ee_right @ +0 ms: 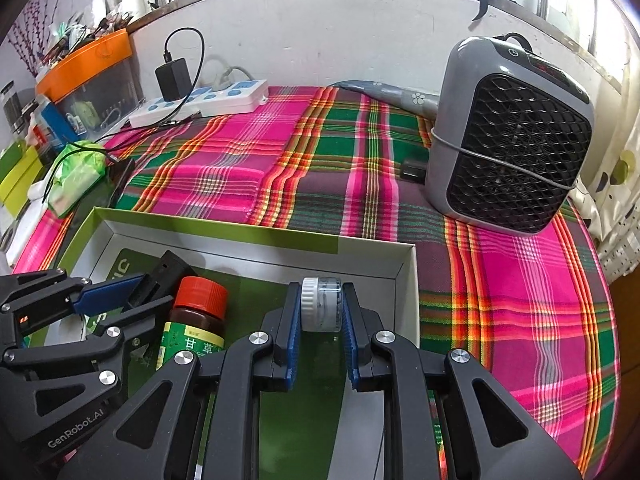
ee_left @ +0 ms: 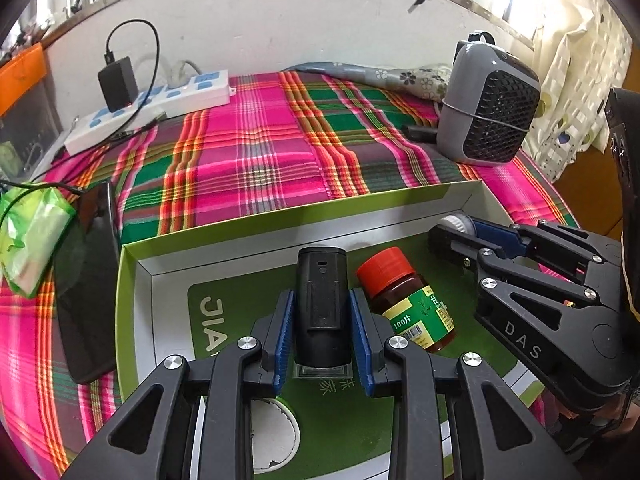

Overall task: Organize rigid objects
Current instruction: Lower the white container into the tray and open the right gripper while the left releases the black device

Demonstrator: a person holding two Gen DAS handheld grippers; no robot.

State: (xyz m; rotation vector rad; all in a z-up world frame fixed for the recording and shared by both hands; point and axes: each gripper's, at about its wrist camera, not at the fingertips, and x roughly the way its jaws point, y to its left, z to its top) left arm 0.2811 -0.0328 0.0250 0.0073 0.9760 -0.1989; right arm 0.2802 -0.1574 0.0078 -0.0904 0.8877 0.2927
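Note:
A green and white cardboard box (ee_left: 280,224) lies open on the plaid cloth. Inside it my left gripper (ee_left: 322,300) is shut on a black boxy device (ee_left: 320,276) with a clear base, held upright between the blue pads. Beside it a brown bottle (ee_left: 404,300) with a red cap and green label lies in the box. My right gripper (ee_right: 320,292) is shut on a small clear jar (ee_right: 316,310) with a white lid, near the right wall of the box (ee_right: 404,264). The right wrist view also shows the left gripper (ee_right: 154,286), the black device (ee_right: 172,266) and the bottle (ee_right: 196,320).
A grey fan heater (ee_right: 508,136) stands on the cloth at the far right. A white power strip (ee_left: 160,108) with a black charger lies along the back wall. A dark phone (ee_left: 86,280) and a green tissue pack (ee_left: 32,232) sit left of the box.

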